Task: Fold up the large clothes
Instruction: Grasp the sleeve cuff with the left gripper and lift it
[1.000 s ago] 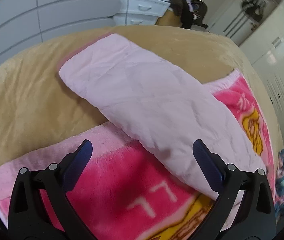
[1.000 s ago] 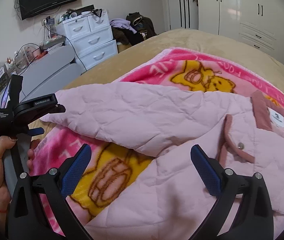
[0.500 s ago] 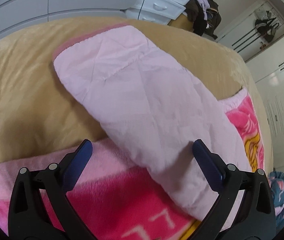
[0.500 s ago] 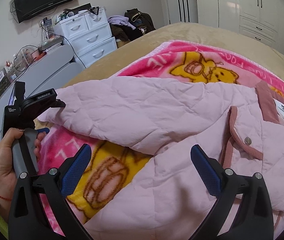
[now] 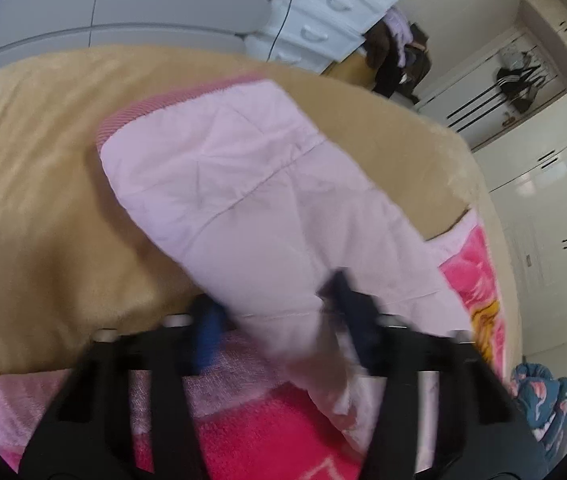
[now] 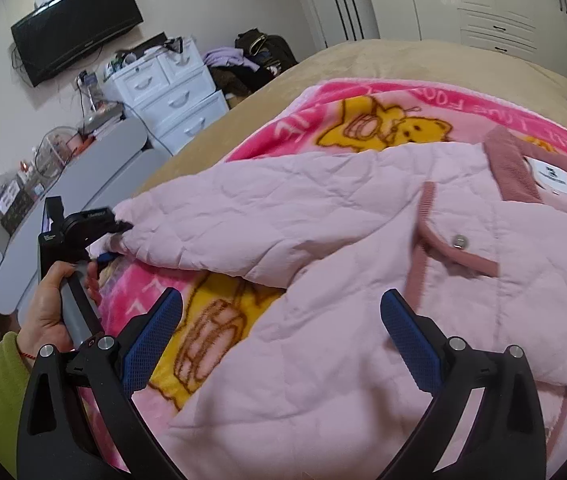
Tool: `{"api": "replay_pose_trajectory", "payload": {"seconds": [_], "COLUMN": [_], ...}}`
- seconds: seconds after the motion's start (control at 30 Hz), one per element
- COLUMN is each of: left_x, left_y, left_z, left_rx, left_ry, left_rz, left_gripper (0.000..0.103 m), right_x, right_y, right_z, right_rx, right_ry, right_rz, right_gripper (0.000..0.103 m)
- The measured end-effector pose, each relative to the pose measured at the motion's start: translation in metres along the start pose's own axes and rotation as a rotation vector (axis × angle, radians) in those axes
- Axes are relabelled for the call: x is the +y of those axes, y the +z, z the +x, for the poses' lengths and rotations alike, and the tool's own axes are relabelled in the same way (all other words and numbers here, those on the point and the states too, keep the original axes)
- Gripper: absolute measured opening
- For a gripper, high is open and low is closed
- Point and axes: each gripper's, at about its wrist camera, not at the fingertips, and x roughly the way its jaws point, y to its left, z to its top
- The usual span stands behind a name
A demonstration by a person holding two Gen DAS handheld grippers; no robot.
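Note:
A pale pink quilted jacket lies open on a pink cartoon blanket on the bed. Its sleeve, with a darker ribbed cuff, stretches across the beige bedspread. My left gripper is blurred and closing; its jaws press bunched sleeve fabric between them. In the right wrist view a hand holds that left gripper at the sleeve's end. My right gripper stands open above the jacket's front, with nothing between its fingers. The collar and a snap button show to the right.
White drawers, a wall TV and a grey curved unit stand left of the bed. A clothes pile lies behind the bed and white wardrobes line the far wall. Blue patterned cloth lies at the bed's edge.
The left gripper moved along the sleeve toward the cuff and went from wide open to closing on the fabric. The right gripper shifted slightly over the jacket and stays open.

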Motion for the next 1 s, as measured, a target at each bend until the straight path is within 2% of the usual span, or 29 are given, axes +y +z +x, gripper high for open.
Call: {"api": "replay_pose_trajectory", "payload": {"seconds": [0.03,0.13,0.37,0.5,0.8,1.0], "left_x": [-0.003,-0.02,-0.053,-0.077,-0.132,-0.152], "left_y": [0.001,0.003,0.008,0.005,-0.029,-0.047], "left_z": [-0.004,-0.022,-0.065,-0.091,-0.141,-0.156], "left_rx": [-0.009,-0.057,-0.132,-0.183,-0.265,-0.278], "left_ry": [-0.015,-0.054,-0.165,-0.222,-0.311,-0.347], "left_rz": [0.01,0.073,0.127,0.183,0.303,0.363], "left_gripper": [0.017,0.012,0.01,0.01,0.01,0.01], "right_x": [-0.003,-0.012,-0.039,-0.059,-0.092,-0.099], "right_y": [0.0,-0.004,-0.021,-0.033,-0.039,-0.041], "right_z": [-0.004,-0.018,-0.046,-0.063,-0.107,-0.131], "right_rx": [-0.005,-0.024,-0.046,-0.048,-0.103,-0.148], "right_ry": [-0.003,-0.016,-0.042,-0.087,-0.15,-0.192], "right_rz": [0.002,0.014,0.074,0.1,0.168,0.169], "right_gripper": [0.099,0.099,0.099,0.099,0.099,0.099]}}
